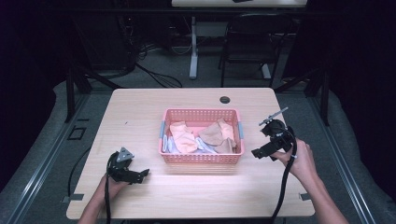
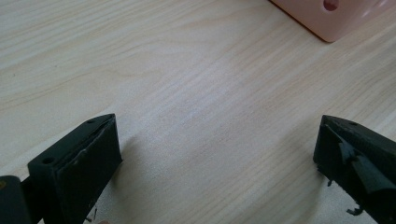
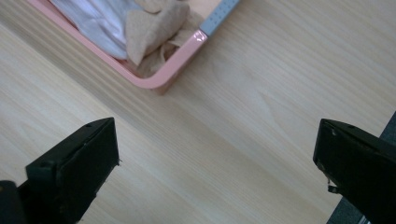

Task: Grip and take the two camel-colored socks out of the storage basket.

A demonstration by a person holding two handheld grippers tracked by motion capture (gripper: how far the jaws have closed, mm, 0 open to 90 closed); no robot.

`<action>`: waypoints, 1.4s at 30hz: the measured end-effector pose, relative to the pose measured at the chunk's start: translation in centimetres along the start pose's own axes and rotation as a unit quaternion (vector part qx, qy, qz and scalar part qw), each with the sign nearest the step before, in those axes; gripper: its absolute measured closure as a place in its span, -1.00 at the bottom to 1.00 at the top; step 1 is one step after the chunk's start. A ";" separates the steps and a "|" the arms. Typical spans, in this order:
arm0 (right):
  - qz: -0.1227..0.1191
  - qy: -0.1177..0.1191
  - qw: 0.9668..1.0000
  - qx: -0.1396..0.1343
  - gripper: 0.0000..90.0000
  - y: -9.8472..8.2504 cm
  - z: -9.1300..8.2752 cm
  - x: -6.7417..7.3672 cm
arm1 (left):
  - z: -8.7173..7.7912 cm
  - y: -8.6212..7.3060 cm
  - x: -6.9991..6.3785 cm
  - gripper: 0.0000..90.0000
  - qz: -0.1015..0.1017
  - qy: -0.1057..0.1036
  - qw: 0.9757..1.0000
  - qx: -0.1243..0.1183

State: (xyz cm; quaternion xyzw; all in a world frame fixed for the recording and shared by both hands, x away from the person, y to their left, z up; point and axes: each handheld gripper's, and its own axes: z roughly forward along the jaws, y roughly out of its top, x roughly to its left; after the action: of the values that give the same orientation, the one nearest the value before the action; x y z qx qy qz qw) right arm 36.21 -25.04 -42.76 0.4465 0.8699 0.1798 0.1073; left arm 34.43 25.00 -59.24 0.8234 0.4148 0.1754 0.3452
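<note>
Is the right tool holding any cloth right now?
No. In the right gripper view the right tool stands wide open over bare table, and the cloths lie in the pink basket.

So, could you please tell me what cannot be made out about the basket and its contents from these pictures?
- High view: the pink basket holds peach and tan cloths, but what they are is too small to tell; a pale item is partly buried under them.
- Left tool view: the basket is cut off by the top edge.
- Right tool view: only one basket corner shows.
</note>
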 end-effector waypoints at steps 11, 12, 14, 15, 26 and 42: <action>-0.023 -0.001 1.000 -0.012 -1.00 2.9 -0.4 1.4 | 0.0 0.0 0.0 -0.99 0.002 -0.001 1.000 0.001; -0.023 0.002 1.000 -0.013 -1.00 3.1 -0.2 1.5 | 0.0 0.0 0.0 -0.99 0.002 -0.001 1.000 0.001; -0.031 0.004 1.000 -0.003 -1.00 3.9 0.3 1.7 | 0.0 0.0 0.0 -0.99 0.002 -0.001 1.000 0.001; -0.031 0.004 1.000 -0.003 -1.00 3.9 0.3 1.7 | 0.0 0.0 0.0 -0.99 0.002 -0.001 1.000 0.001; -0.051 0.028 0.998 0.009 -1.00 6.6 2.3 3.3 | 0.0 0.0 0.0 -0.99 0.002 -0.001 1.000 0.001; -0.050 0.056 0.996 0.043 -0.99 8.8 6.8 4.4 | 0.0 0.0 0.0 -0.99 0.002 -0.001 1.000 0.001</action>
State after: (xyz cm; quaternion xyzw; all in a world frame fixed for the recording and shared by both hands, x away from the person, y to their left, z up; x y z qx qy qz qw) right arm 42.48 -15.24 -45.47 0.3960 0.9026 0.1616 0.0482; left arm 34.46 25.01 -59.23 0.8246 0.4131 0.1752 0.3447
